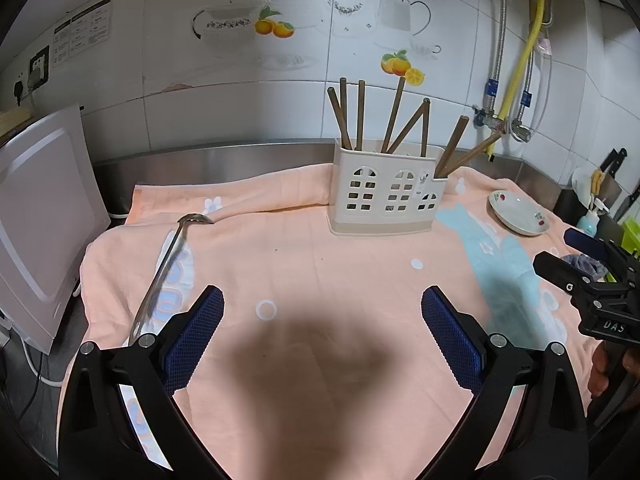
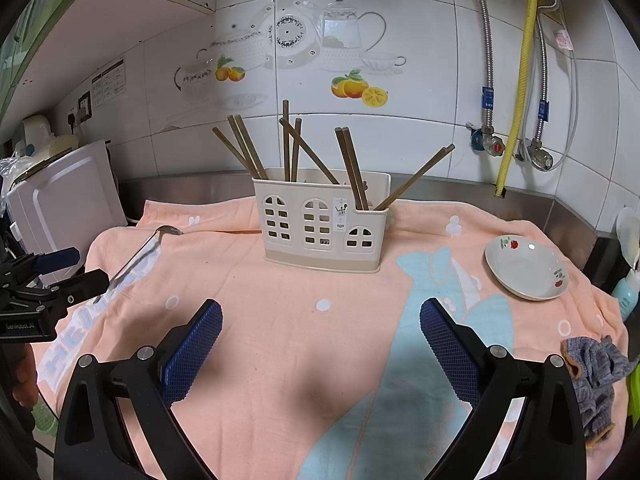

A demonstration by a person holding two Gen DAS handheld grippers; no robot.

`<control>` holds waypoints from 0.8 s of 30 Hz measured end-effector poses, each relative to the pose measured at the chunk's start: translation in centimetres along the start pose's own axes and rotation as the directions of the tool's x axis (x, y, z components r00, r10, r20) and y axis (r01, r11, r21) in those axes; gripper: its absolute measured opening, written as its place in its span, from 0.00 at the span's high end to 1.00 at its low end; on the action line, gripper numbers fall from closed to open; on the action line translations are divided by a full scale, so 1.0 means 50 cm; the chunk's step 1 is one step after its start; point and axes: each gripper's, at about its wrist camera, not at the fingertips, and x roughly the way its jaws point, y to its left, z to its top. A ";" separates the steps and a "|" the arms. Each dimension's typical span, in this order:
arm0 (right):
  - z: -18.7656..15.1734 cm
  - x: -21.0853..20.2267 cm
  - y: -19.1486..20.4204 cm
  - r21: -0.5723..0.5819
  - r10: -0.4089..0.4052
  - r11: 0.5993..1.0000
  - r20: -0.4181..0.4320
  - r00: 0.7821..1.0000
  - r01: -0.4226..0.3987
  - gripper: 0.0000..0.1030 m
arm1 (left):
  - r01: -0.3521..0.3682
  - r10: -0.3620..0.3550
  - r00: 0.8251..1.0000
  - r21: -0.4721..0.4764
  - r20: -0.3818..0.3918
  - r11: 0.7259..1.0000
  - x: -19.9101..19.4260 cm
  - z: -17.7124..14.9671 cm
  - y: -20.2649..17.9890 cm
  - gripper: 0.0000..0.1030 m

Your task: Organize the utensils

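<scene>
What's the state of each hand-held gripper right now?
Left hand-held gripper: open, holding nothing, above the towel.
Right hand-held gripper: open, holding nothing.

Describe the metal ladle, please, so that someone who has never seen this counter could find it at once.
Start at the cream utensil holder full of brown chopsticks on the peach towel. Look to its left, toward the white appliance: the ladle lies flat there. It is the only shiny metal utensil, and the only one outside the holder.
</scene>
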 end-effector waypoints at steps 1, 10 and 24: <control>0.000 0.000 0.000 0.001 0.001 1.000 0.000 1.000 -0.001 0.07 | 0.000 0.000 1.000 0.000 -0.001 1.000 0.000 0.000 0.000 0.05; -0.003 0.005 -0.001 0.001 0.004 1.000 -0.007 1.000 -0.004 0.07 | 0.002 -0.002 1.000 0.001 -0.004 1.000 0.004 0.000 -0.001 0.05; -0.006 0.007 0.000 0.003 0.007 1.000 -0.009 1.000 -0.007 0.07 | 0.002 -0.002 1.000 0.000 -0.005 1.000 0.005 0.000 0.000 0.05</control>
